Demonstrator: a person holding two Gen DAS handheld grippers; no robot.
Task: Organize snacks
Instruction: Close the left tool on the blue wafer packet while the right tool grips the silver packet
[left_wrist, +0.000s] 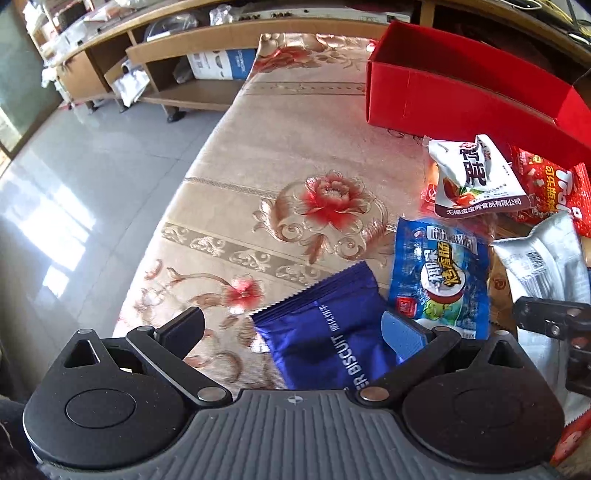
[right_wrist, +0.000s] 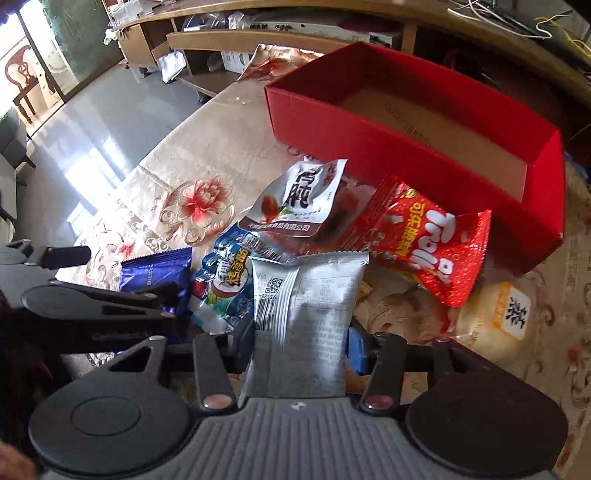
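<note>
Between the right tool's (right_wrist: 301, 350) fingers, clamped, sits the silver packet (right_wrist: 306, 317), long axis pointing ahead toward the red box (right_wrist: 369, 125) beyond the pile. Left tool (left_wrist: 291, 332) gapes wide around the blue biscuit packet (left_wrist: 325, 332), not gripping.

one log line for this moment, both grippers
left gripper: open around blue biscuit pack | right gripper: shut on silver packet | red box: no snacks visible inside
</note>
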